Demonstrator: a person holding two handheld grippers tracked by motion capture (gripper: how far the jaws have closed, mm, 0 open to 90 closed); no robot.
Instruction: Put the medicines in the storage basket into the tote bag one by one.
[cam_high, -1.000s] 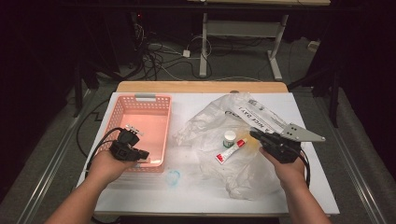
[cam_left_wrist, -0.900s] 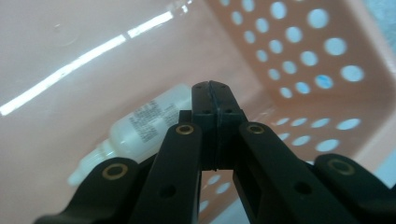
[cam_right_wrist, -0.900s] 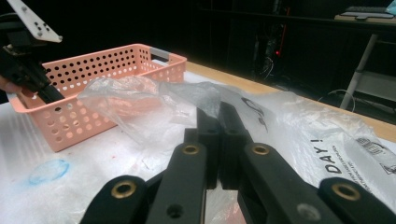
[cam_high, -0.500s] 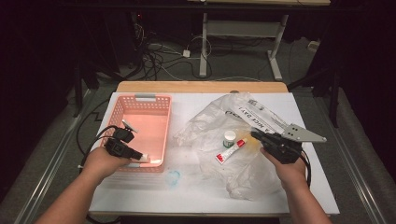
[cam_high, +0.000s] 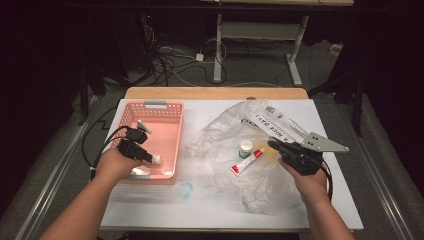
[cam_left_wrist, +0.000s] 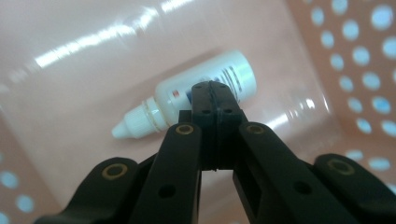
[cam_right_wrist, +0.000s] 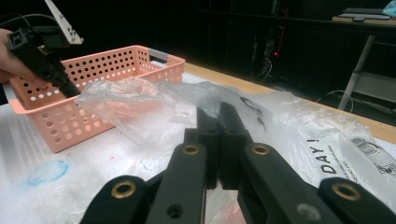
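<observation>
A white dropper bottle (cam_left_wrist: 243, 70) lies on its side on the floor of the pink perforated basket (cam_left_wrist: 355, 56). My left gripper (cam_left_wrist: 214, 86) hangs just above it, jaws shut with nothing between them. From the high view the left gripper (cam_high: 152, 158) reaches over the basket's (cam_high: 150, 176) near left corner, tips by the bottle (cam_high: 157, 159). My right gripper (cam_high: 272, 145) is shut and empty, hovering over a crumpled clear plastic bag (cam_high: 270, 185). On the bag lie a red and white tube (cam_high: 246, 162) and a small white jar (cam_high: 245, 147).
The white table (cam_high: 150, 215) ends in a wooden strip (cam_high: 215, 93) at the far side. A bluish round mark (cam_high: 186, 190) sits in front of the basket. Cables and desk legs fill the dark floor beyond. In the right gripper view the bag (cam_right_wrist: 140, 93) spreads before the basket (cam_right_wrist: 93, 70).
My left hand has shifted left and slightly away along the basket's near corner. The right hand and the things on the bag have kept still.
</observation>
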